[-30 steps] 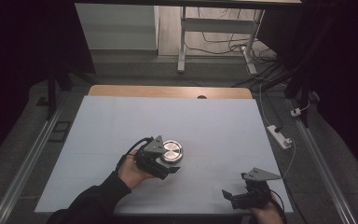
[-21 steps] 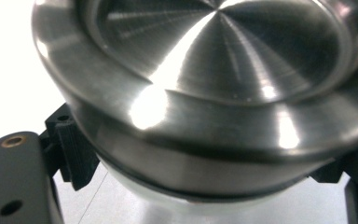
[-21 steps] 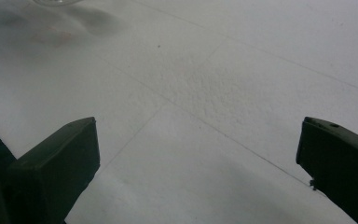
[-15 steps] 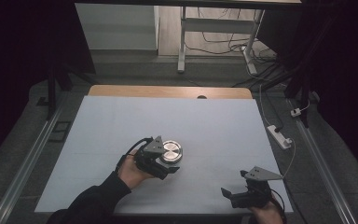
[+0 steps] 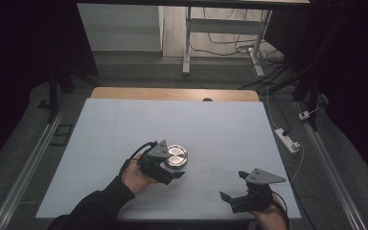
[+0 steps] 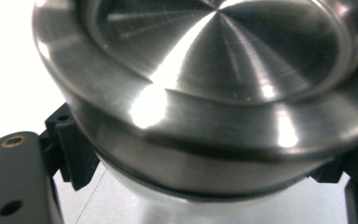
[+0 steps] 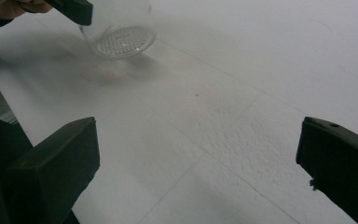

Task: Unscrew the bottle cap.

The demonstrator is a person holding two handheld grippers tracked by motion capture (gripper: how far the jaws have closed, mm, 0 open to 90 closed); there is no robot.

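Here, a lidded jar sits clamped in the left gripper near the middle of the table.

The jar, with its round brushed-metal lid and what looks like a clear glass body, though that part is dim, is pinched just below the lid by the left gripper, whose jaws are closed tight against its sides. It is over the white table cover, slightly toward the person's edge. Well apart, at the near right corner, the right gripper holds nothing, its jaws spread wide over bare cover.
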